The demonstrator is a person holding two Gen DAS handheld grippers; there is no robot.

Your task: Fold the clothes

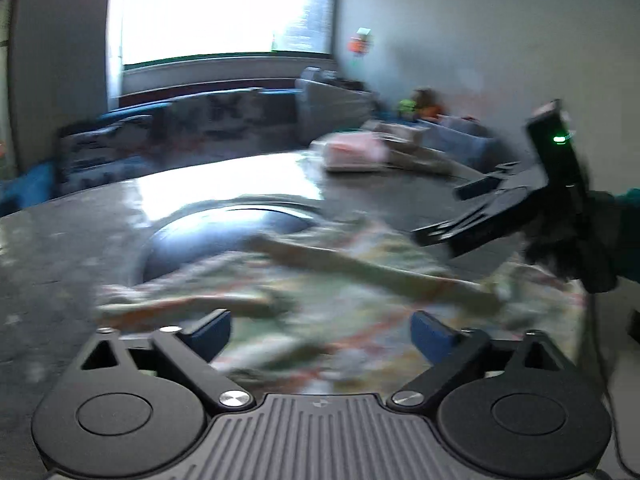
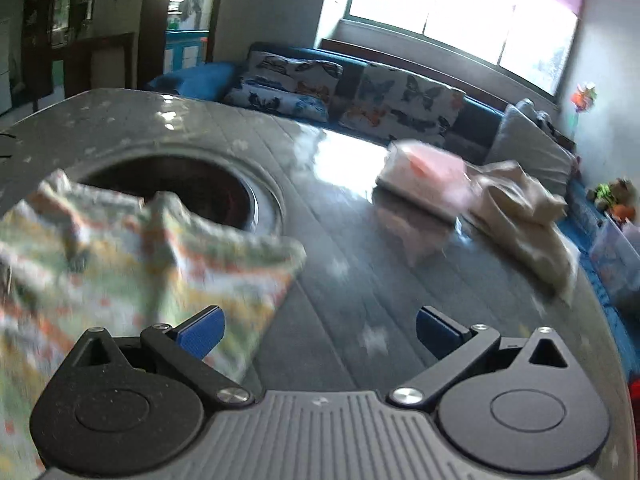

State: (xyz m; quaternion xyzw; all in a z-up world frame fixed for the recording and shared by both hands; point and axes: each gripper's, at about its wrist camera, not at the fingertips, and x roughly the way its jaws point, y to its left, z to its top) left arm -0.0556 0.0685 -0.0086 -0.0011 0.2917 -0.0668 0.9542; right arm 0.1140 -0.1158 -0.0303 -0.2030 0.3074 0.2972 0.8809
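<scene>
Lying crumpled on the grey table (image 2: 360, 216), the patterned garment (image 1: 312, 312) spreads beside the round well (image 2: 180, 184) set into the tabletop, one corner reaching over its rim. From the left gripper (image 1: 320, 332) it sits straight ahead and beneath the spread, empty jaws, so that hand looks nearer. From the right gripper (image 2: 320, 332), whose jaws also stand wide with nothing between them, the cloth lies off to the left, only its edge passing by the left blue pad (image 2: 202, 334). Blur hides the garment's outline; its long axis seems to run crosswise between the two hands, with a pale band slanting across it. A folded pink stack (image 2: 424, 180) and a beige bundle (image 2: 520, 208) rest well apart at the far side.
</scene>
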